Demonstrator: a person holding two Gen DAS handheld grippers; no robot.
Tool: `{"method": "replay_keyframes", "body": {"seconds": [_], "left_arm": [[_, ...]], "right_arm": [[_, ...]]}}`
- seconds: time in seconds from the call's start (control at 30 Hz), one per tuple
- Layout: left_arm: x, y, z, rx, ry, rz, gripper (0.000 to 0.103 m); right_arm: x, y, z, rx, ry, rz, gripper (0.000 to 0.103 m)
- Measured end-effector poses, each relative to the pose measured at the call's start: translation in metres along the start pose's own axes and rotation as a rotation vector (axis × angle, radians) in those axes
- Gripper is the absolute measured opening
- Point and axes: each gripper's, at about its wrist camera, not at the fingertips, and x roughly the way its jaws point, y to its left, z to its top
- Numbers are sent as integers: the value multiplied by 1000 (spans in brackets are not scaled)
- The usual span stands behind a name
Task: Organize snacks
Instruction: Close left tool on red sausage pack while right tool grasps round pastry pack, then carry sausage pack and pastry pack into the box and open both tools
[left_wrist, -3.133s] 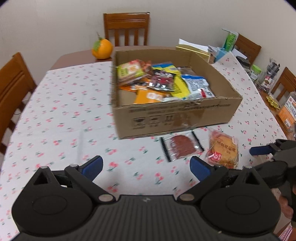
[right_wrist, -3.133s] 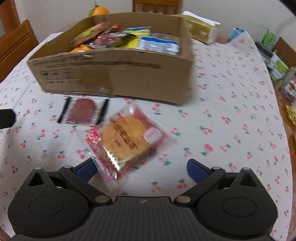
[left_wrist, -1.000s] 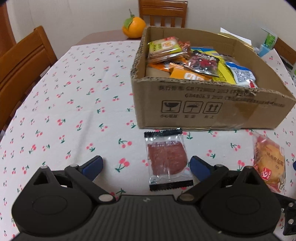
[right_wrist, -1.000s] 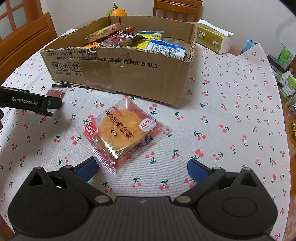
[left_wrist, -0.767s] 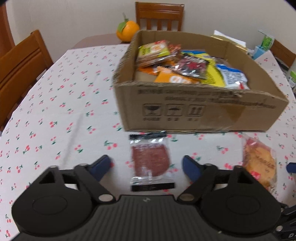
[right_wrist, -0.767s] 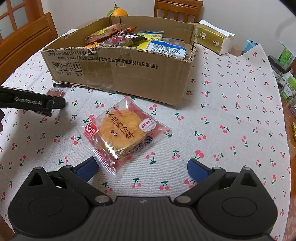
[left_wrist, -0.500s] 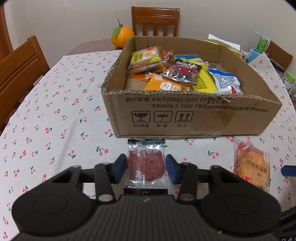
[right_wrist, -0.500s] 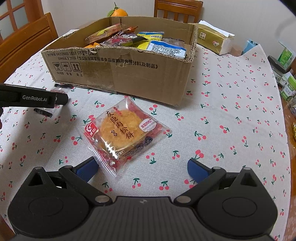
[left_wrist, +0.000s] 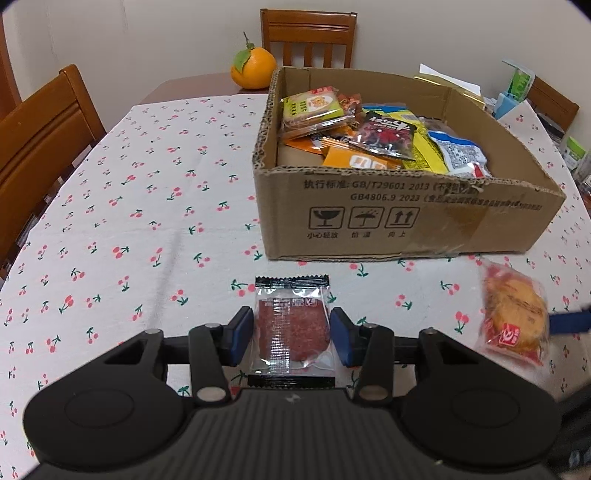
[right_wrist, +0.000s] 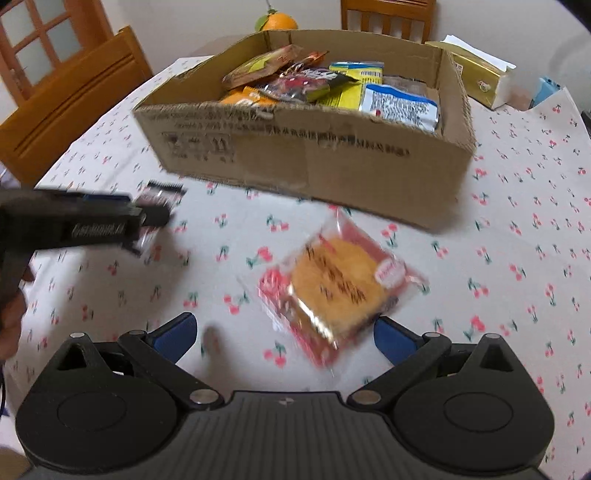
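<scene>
My left gripper (left_wrist: 291, 334) is shut on a clear packet with a dark red meat slice (left_wrist: 291, 326), its blue pads touching both long edges just in front of the cardboard box (left_wrist: 406, 221). The box holds several snack packets. A round pastry in a red and clear wrapper (right_wrist: 338, 286) lies on the cloth before the box, also at the right of the left wrist view (left_wrist: 513, 314). My right gripper (right_wrist: 284, 338) is open, its fingers on either side of the pastry's near end, not touching. The left gripper (right_wrist: 110, 218) shows at the left of the right wrist view.
An orange with a leaf (left_wrist: 253, 70) sits at the far table end. Wooden chairs (left_wrist: 40, 136) stand left and behind. A gold tissue box (right_wrist: 480, 79) and small items lie right of the cardboard box. The cherry-print cloth (left_wrist: 147, 206) covers the table.
My left gripper moved up to the meat slice packet and closed its fingers onto it. My right gripper has moved forward over the pastry and stays open.
</scene>
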Motion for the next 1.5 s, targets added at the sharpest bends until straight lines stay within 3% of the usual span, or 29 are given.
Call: {"method": "replay_keyframes", "body": {"seconds": [0.33, 0.57, 0.77, 0.83, 0.93, 1.5], "left_arm": [[1, -2, 0, 17, -3, 1, 46], [0, -5, 0, -7, 20, 15, 51], [1, -11, -1, 4, 14, 14, 56], [1, -11, 0, 6, 13, 9, 52], [0, -11, 0, 15, 8, 2, 45], [-35, -3, 9, 123, 34, -97, 41]], "right_arm": [[18, 2, 30, 51, -12, 0, 103], [22, 6, 32, 48, -17, -84, 96], [20, 4, 33, 48, -24, -119, 83], [20, 5, 33, 24, -23, -150, 72], [17, 5, 32, 10, -28, -161, 63], [-22, -1, 29, -47, -30, -91, 61]]}}
